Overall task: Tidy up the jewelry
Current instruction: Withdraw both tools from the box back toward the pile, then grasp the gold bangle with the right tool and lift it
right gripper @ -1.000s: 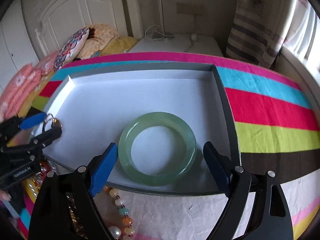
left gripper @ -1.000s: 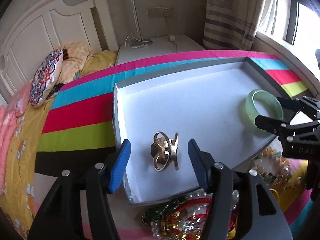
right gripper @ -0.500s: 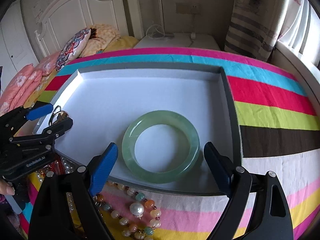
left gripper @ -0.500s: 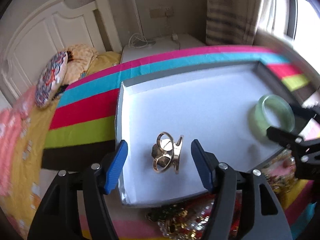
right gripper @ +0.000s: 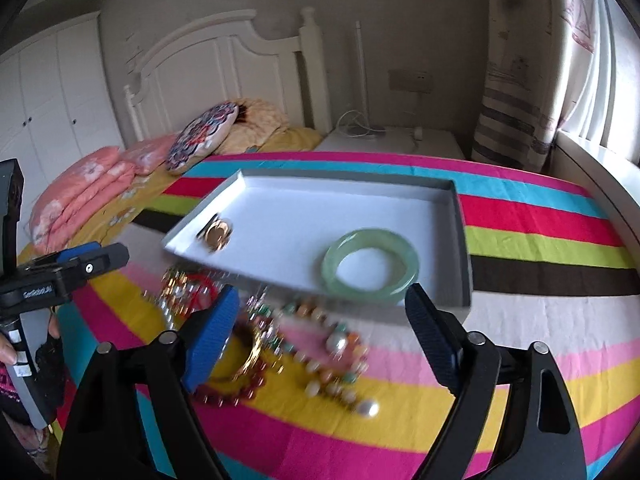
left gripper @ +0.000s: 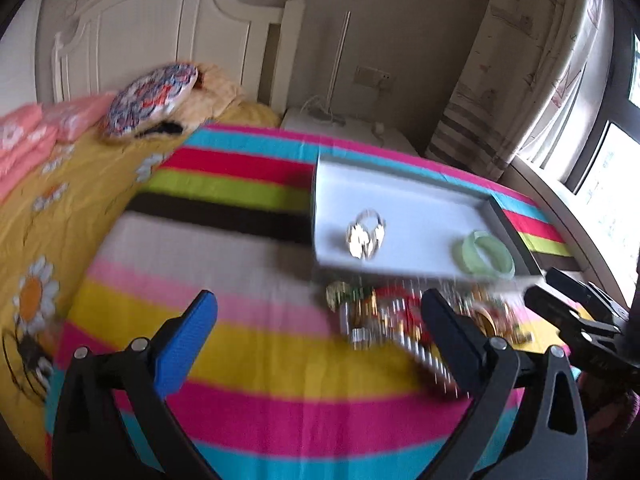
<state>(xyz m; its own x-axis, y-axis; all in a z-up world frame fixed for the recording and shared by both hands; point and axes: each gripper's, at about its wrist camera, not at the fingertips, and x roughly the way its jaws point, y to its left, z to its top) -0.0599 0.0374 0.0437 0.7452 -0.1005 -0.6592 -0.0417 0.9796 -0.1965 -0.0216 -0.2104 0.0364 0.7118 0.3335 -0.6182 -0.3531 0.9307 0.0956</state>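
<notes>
Beaded jewelry pile (right gripper: 280, 344) fronts tray (right gripper: 460, 240); left fingers (left gripper: 188, 344) spreading, right fingers (right gripper: 212, 340) narrowing, both empty

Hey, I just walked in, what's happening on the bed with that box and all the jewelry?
A person is sorting jewelry with two handheld grippers. A gold ring piece and a green jade bangle already lie in the shallow white box on the striped blanket. A pile of bead strands and bracelets waits in front of the box. The left gripper is opening and the right gripper closing slightly; neither grips anything.
</notes>
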